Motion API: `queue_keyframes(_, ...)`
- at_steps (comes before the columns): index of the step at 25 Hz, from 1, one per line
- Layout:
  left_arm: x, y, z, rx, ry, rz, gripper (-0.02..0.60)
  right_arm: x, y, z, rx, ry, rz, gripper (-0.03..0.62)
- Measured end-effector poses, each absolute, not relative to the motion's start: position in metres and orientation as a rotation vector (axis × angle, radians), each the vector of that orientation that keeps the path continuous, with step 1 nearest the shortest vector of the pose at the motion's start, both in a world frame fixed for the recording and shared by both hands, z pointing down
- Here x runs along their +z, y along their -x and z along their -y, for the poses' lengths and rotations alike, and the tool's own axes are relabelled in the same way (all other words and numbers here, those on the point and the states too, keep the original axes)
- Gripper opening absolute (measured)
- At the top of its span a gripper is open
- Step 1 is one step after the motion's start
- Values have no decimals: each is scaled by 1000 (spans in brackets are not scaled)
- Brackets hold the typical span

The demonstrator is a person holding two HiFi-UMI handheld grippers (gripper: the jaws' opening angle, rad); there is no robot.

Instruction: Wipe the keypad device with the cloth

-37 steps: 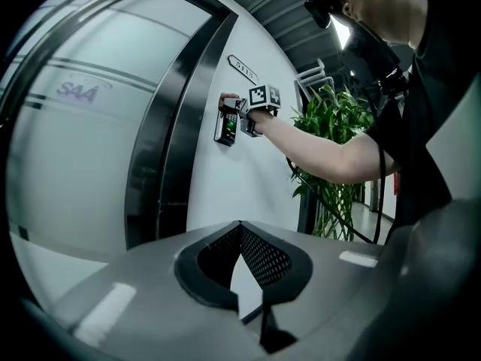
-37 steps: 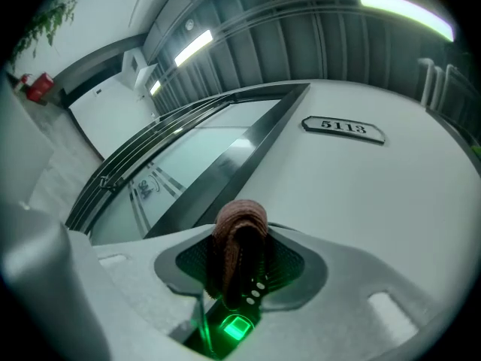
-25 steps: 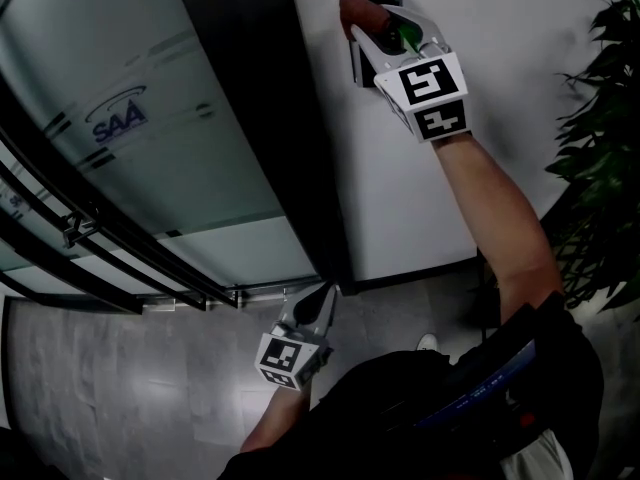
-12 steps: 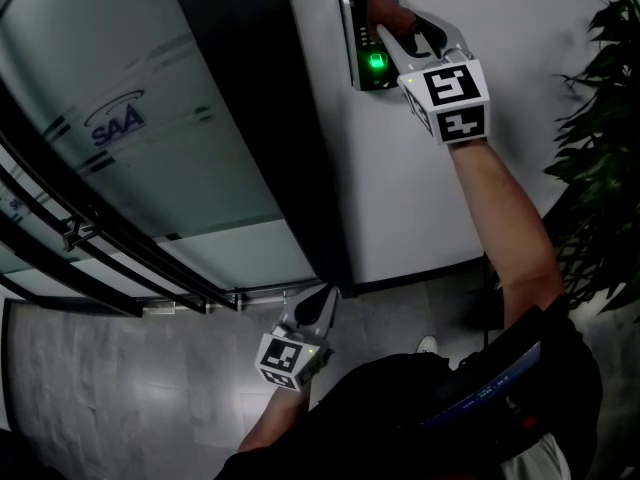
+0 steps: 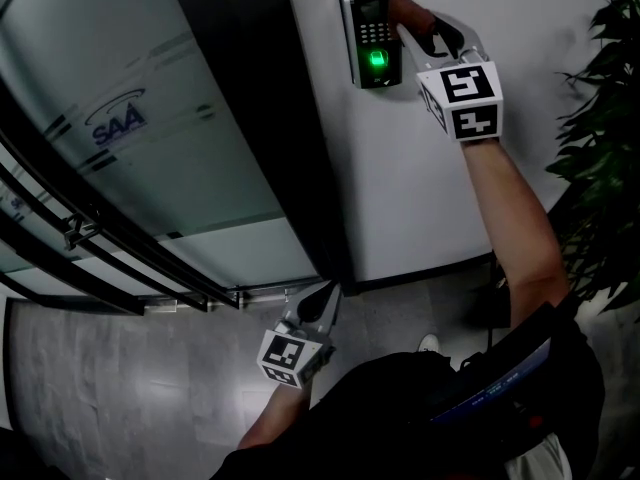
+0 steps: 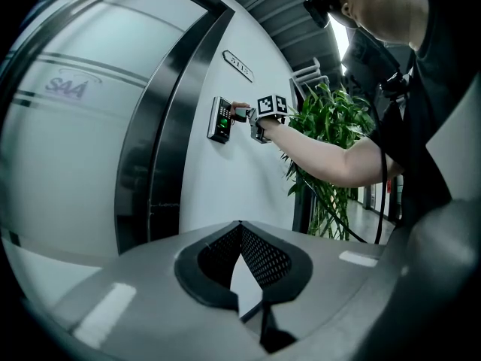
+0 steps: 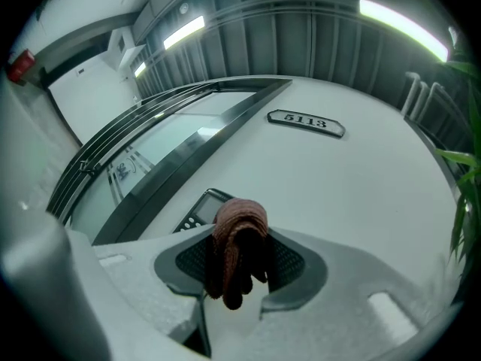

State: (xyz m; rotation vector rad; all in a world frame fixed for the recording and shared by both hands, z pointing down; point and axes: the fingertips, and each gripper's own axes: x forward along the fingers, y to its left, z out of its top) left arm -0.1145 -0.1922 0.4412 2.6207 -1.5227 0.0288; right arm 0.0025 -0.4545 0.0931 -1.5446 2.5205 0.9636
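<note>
Right gripper [image 5: 416, 24] slid cloth [image 5: 404, 9] rightward, uncovering keypad device [image 5: 368, 34]

Head view: high up, facing steeply down the wall [image 5: 430, 188] to the floor [image 5: 120, 388].
Left gripper view: low and far off, facing up at the keypad device [image 6: 220, 120].
Right gripper view: very near the keypad device, facing up the wall.
Shared: all three show keypad device and wall; the head view and left gripper view both show the right gripper [image 5: 425, 28].

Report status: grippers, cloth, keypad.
Right gripper shut on reddish-brown knitted cloth, at upper right edge of black wall-mounted keypad device. Left gripper shut, empty, low. Nothing in the way.
</note>
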Motion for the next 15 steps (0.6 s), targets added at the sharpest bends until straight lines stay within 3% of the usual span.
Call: queue_keyframes(15,440,115,196,34,-2623,1520,17,107,-5,435,881,1495,-2514,143)
